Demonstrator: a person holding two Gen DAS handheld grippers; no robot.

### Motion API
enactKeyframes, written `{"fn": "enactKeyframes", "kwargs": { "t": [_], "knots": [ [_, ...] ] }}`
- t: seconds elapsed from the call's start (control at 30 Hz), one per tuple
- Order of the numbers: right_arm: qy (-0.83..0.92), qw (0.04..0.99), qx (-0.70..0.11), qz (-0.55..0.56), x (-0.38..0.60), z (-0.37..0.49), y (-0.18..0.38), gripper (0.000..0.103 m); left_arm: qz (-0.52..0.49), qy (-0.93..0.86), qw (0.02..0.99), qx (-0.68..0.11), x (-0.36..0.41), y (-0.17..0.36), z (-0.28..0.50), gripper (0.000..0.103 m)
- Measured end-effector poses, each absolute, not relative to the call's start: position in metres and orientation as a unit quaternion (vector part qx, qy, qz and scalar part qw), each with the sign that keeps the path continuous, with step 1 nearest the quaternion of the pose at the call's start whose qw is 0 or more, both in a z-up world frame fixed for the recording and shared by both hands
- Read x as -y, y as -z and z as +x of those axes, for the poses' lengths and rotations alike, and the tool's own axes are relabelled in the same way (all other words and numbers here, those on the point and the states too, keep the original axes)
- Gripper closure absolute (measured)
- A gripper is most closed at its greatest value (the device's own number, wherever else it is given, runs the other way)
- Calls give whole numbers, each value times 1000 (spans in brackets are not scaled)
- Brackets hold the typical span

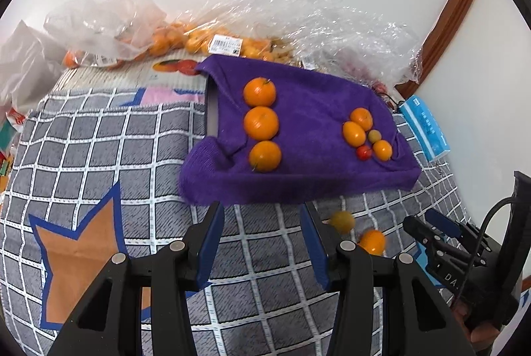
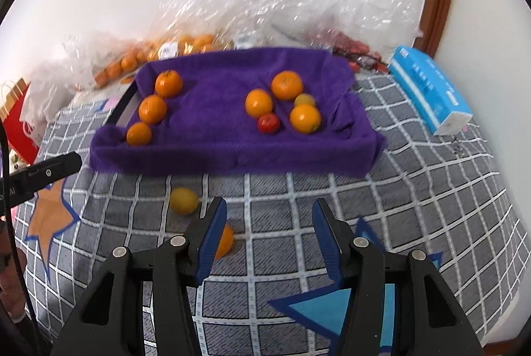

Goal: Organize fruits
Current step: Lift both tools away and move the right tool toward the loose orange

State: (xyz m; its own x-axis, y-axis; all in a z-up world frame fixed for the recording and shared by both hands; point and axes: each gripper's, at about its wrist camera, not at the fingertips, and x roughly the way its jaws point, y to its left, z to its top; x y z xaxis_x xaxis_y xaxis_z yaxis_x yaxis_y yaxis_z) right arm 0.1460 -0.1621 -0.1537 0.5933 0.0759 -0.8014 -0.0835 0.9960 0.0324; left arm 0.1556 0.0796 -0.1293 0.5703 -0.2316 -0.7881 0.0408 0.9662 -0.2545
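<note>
Both the left gripper (image 1: pixel 262 213) and the right gripper (image 2: pixel 268 210) are held apart over the grey checked cloth (image 2: pixel 415 190), nothing gripped. Two small loose yellow-orange fruits (image 2: pixel 183 200) are seen just ahead. Beyond, three round oranges (image 1: pixel 261 122) are lined up on the purple towel (image 1: pixel 308 163), mixed small fruits (image 2: pixel 285 105) clustered well apart.

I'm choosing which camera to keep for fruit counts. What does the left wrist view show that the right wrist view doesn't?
Only the left wrist view: the printed fruit picture behind the purple towel, and the whole right gripper.

Only the right wrist view: the red paper bag and the blue triangle on the checked cover.

Both: three oranges in a row, the mixed cluster with its red fruit, two loose fruits on the cover, the blue tissue pack, and the bagged fruit.
</note>
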Motion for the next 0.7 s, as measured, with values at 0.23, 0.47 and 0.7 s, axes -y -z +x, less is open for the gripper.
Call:
{"fn": "enactKeyframes", "kwargs": {
  "t": [0.23, 0.47, 0.7],
  "knots": [
    [-56, 881, -469, -18, 147, 149, 174, 50, -112, 74, 877, -462, -90, 141, 156, 58],
    [-63, 883, -466, -20, 145, 150, 174, 50, -116, 73, 872, -470, -93, 150, 160, 58],
    [-86, 879, -469, -20, 142, 147, 174, 49, -120, 70, 870, -474, -92, 154, 161, 58]
  ]
}}
